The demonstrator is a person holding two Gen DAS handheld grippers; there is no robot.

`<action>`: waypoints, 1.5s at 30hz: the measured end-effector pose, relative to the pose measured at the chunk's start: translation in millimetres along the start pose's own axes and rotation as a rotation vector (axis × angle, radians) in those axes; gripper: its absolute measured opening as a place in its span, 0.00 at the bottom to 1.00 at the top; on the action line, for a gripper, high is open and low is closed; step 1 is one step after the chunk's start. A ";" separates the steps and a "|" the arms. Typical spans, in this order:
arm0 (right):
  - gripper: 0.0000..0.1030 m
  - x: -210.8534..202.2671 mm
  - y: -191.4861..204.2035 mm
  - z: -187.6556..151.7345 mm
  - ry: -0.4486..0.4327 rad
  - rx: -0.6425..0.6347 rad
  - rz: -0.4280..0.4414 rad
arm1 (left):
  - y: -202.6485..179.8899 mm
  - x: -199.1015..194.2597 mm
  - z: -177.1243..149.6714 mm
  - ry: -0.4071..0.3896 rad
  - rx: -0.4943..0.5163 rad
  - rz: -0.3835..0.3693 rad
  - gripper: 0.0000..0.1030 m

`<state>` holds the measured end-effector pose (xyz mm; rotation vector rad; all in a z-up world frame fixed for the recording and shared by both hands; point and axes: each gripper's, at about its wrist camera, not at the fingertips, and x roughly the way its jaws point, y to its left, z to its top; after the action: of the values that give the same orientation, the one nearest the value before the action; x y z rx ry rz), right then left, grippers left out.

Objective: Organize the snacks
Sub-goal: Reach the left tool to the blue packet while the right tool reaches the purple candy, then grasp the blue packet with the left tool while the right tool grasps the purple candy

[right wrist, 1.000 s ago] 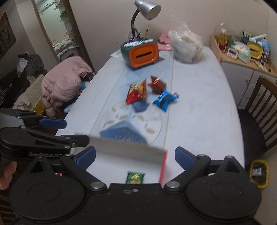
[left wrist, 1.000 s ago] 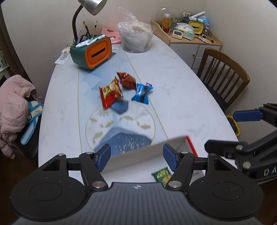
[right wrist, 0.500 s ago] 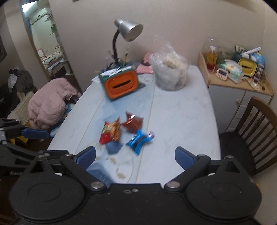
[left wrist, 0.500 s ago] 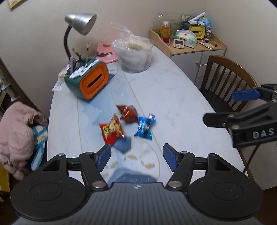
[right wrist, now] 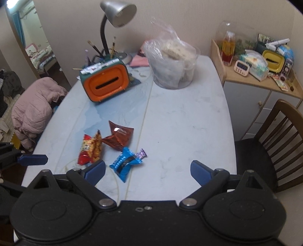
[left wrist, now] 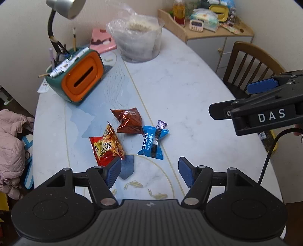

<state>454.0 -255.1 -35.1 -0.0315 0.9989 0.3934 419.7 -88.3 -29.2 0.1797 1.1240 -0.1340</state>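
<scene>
Three snack packets lie together in the middle of the table: a red and yellow packet (left wrist: 106, 146) (right wrist: 90, 149), a brown foil packet (left wrist: 128, 123) (right wrist: 118, 137) and a blue packet (left wrist: 153, 144) (right wrist: 125, 162). A small purple candy (left wrist: 161, 124) (right wrist: 141, 153) rests against the blue one. My left gripper (left wrist: 150, 170) hovers open just short of the packets, nothing between its fingers. My right gripper (right wrist: 147, 171) is open too, empty, with the blue packet just ahead of its left finger. In the left wrist view the right gripper (left wrist: 236, 100) shows at the right edge.
An orange and green tissue box with pens (left wrist: 79, 79) (right wrist: 105, 82), a desk lamp (right wrist: 117, 11) and a clear bag of food (left wrist: 138, 41) (right wrist: 171, 64) stand at the far end. A wooden chair (right wrist: 274, 140) and a cluttered cabinet (right wrist: 255, 79) are on the right; a pink jacket (right wrist: 34, 106) lies left.
Both grippers have moved forward over the table toward the packets. The white box with the red edge and the green packet in it has dropped out of both views.
</scene>
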 end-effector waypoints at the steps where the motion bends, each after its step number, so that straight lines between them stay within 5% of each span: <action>1: 0.94 8.3 -2.1 1.8 0.010 0.003 -0.001 | -0.1 7.8 2.6 0.006 0.000 0.000 0.64; 24: 0.82 186.7 -11.2 16.2 0.213 0.075 0.032 | 15.1 169.7 28.2 0.113 -0.004 -0.054 0.64; 45: 0.58 232.8 6.4 15.0 0.251 0.044 0.015 | 19.6 211.7 18.4 0.133 -0.040 -0.042 0.63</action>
<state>575.1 -174.4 -217.5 -0.0342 1.2558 0.3870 530.0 -76.4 -211.4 0.1313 1.2629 -0.1384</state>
